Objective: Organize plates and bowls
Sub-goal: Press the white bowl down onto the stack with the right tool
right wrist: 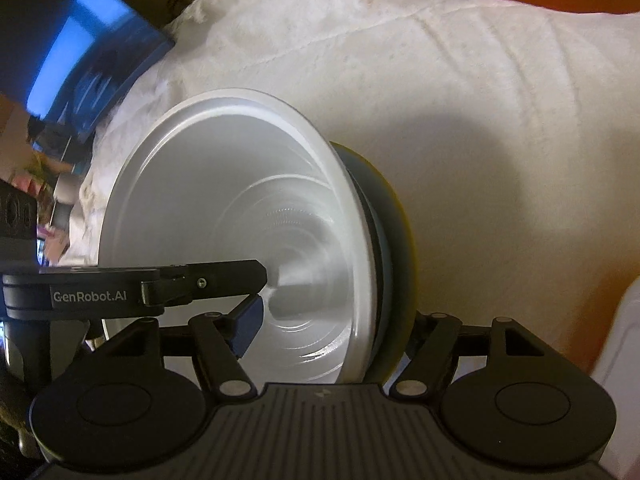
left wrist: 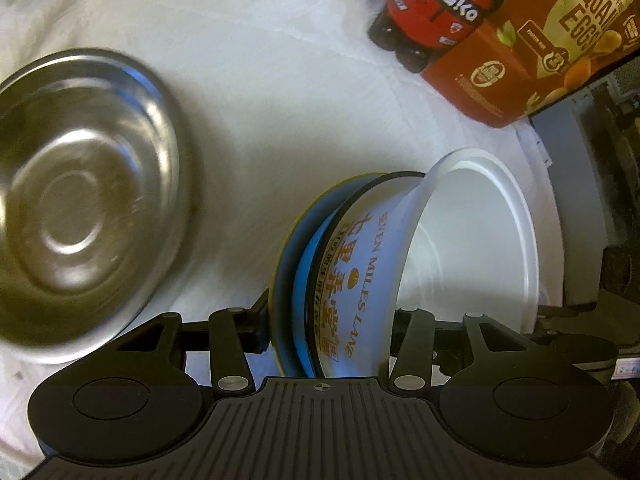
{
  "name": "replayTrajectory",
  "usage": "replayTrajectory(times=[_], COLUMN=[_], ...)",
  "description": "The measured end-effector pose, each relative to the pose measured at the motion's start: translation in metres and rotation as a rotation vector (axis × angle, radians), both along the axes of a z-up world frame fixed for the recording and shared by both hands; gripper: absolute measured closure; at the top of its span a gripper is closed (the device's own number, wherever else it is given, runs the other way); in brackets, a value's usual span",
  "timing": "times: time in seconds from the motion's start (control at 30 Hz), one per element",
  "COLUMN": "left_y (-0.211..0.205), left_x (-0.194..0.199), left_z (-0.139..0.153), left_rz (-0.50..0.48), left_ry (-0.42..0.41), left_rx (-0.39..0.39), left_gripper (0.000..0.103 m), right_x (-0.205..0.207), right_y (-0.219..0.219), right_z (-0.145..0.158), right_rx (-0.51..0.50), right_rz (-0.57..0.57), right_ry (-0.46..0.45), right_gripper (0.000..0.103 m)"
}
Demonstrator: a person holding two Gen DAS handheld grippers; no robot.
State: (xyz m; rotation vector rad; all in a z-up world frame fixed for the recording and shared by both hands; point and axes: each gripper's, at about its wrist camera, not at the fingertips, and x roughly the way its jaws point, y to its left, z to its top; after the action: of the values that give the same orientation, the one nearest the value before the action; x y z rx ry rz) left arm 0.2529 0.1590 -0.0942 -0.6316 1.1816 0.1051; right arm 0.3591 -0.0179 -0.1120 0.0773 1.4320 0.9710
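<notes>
Both grippers, left (left wrist: 328, 320) and right (right wrist: 332, 320), are straddling the tilted bowl stack (left wrist: 360, 264), jaws wide; whether they are gripping it is unclear.

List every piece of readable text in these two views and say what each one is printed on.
"SEVEN MILES LANE" (first letters partly hidden): white printed bowl, beside orange Chinese characters that I cannot read.
"waka": red toy vehicle.
"QUAIL EGGS" (cut off at the edge): red egg carton; its small print is too blurred.
"GenRobot.AI": left gripper, seen from the right wrist camera.
</notes>
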Motion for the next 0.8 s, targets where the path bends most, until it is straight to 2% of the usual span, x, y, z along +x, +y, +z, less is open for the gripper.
replayTrajectory(times=[0.13, 0.37, 0.57, 0.7, 0.8], left_y=[0.004, 0.003, 0.004, 0.007, 0.003], left_x=[-0.009, -0.014, -0.017, -0.015, -0.013], left_z=[0.000, 0.015, 0.026, 0.025, 0.023], left_rz=[0.022, 0.001, 0.008, -0.001, -0.024], left_ry=[0.004, -0.032, -0.071, -0.080, -0.076], left_rx=[0.006, 0.059, 0.121, 0.126, 0.161], left_gripper=[0.054, 0.055, 0.055, 0.055, 0.057], right_x=[-0.004, -0.003, -0.002, 0.001, 0.001], right_y=[0.008, 0.006, 0.006, 0.007, 0.009], right_z=[0.003, 0.002, 0.009, 0.015, 0.016], right_rx=[-0.016, -0.023, -0.024, -0.052, -0.089], right_rz=[0.022, 0.010, -0.006, -0.033, -0.037], right_ry=[-0.029, -0.012, -0.037, -0.081, -0.121], right_gripper=[0.033, 0.033, 0.033, 0.033, 0.033])
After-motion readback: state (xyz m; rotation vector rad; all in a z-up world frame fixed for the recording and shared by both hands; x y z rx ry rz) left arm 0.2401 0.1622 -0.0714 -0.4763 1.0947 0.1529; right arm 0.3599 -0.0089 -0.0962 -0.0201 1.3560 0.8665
